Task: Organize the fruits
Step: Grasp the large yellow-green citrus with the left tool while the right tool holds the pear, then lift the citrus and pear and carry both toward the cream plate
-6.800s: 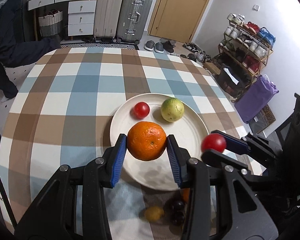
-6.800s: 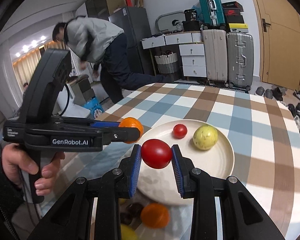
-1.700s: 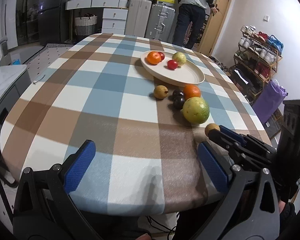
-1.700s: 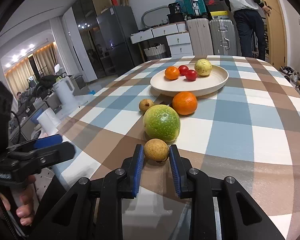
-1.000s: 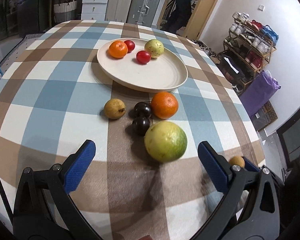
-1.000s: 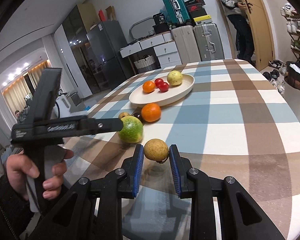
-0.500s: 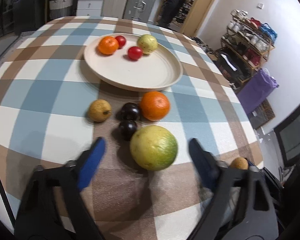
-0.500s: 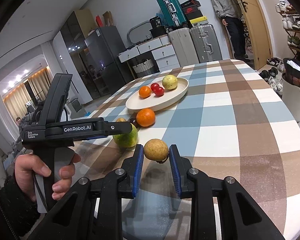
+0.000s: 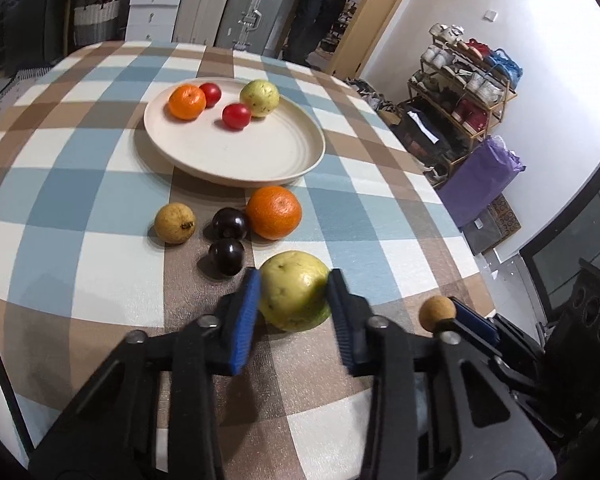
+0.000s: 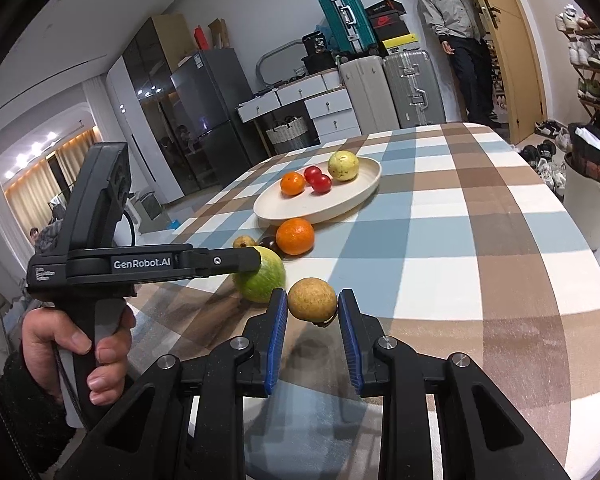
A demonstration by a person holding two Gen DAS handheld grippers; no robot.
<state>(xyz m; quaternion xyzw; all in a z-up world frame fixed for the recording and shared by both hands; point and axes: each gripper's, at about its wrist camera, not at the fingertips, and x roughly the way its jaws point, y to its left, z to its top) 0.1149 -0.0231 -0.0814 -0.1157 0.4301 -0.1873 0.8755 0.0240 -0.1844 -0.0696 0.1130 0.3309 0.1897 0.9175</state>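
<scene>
**Both hands loaded, the big green fruit just being caught**

The left gripper (image 9: 294, 300) is closing its jaws around the large yellow-green fruit (image 9: 295, 295), which sits on the checked tablecloth (image 9: 80, 200) near the table's front edge; the blue pads (image 9: 247, 312) already look pressed to its flanks, at about its widest girth. The right gripper (image 10: 313, 316) is clamped on a small brown round fruit (image 10: 312, 299) and holds it clear of the cloth, just beside the green one.

Further in lies the cream plate (image 9: 260, 160), carrying a small orange (image 9: 187, 102), two red tomatoes (image 9: 236, 116) and a pale yellow fruit (image 9: 260, 98). Between plate and grippers, loose on the cloth, are a bigger orange (image 9: 274, 212), two dark plums (image 9: 230, 223) and another brown fruit (image 9: 175, 223).

To my eye the green fruit is the heaviest piece here: round, firm-skinned, likely smooth enough to roll or slip if pinched off-centre. A hold across its middle, as now, seems right, with moderate squeeze so the flesh isn't bruised. The brown one looks light and hard; a small grip suffices.
</scene>
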